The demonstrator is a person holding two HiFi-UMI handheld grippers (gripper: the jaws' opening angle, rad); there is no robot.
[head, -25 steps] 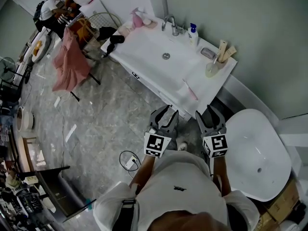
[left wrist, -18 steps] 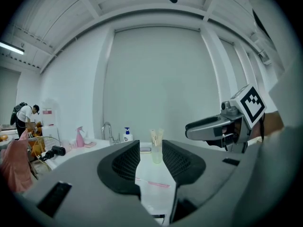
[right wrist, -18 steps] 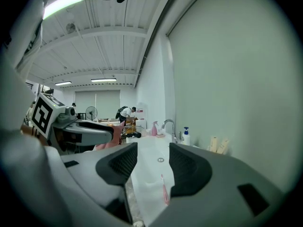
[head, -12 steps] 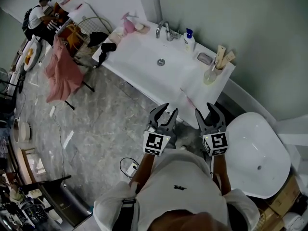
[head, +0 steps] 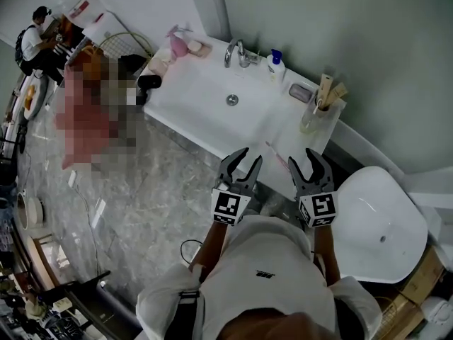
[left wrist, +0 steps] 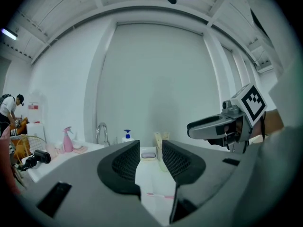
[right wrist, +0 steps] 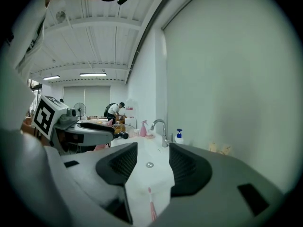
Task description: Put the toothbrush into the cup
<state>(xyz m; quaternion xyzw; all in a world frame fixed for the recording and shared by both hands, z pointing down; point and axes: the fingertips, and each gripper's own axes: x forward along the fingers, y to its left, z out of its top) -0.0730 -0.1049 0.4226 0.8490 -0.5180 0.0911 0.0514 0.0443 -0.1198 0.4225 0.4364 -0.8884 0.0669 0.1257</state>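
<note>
A white sink counter [head: 205,105] runs from 10 o'clock to 2 o'clock in the head view, with its front edge just ahead of both tongs. The pink toothbrush [head: 277,154] lies flat near that edge, at 12 o'clock between the tools, with bare counter around it. The cup [head: 311,119], which holds wooden pieces, stands at 1 o'clock by the wall at the counter's right end.

The left gripper [head: 248,156] and right gripper [head: 304,159] are held side by side, apart from each other and short of the counter. Both pairs of jaws stand open, holding nothing.

The right gripper view shows the toothbrush [right wrist: 151,208] lengthwise in its gap, pointing toward the drain [right wrist: 149,164]. The left gripper view shows it crosswise.
</note>
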